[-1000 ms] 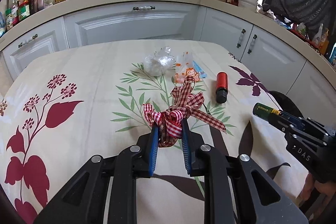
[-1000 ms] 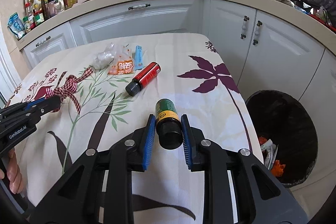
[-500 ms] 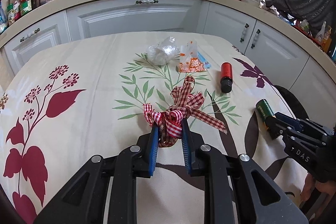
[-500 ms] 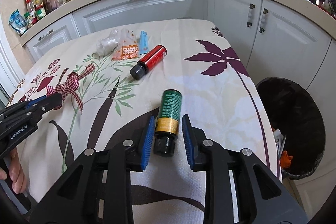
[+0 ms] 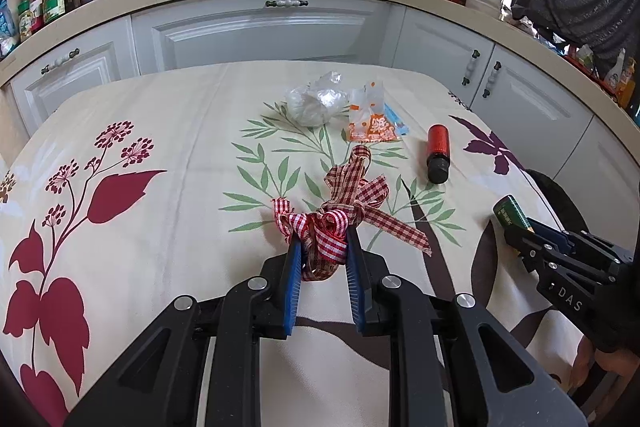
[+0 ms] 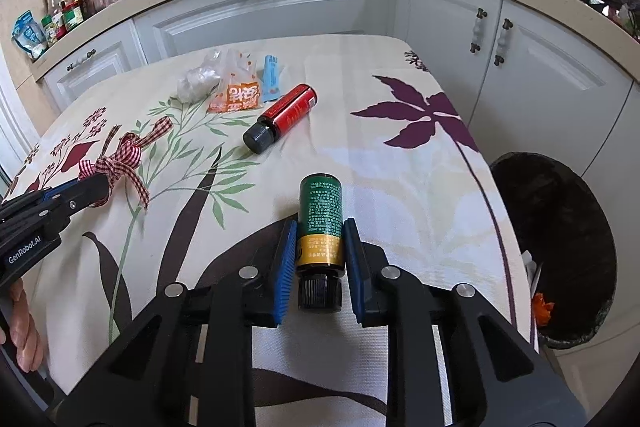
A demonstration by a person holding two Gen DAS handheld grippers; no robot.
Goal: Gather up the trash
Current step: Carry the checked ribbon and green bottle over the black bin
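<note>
Our left gripper (image 5: 320,247) pinches the checked ribbon (image 5: 344,211) beside the red bottle (image 5: 437,151); our right gripper (image 6: 319,239), jaws just closing, clamps the green bottle (image 6: 321,223) near the bin (image 6: 560,247).

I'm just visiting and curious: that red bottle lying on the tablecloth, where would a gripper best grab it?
Probably across the middle of the red bottle, one finger on each long side, coming down from above. It lies flat on the tablecloth with its black cap toward the grippers, and its round body offers parallel sides.
</note>
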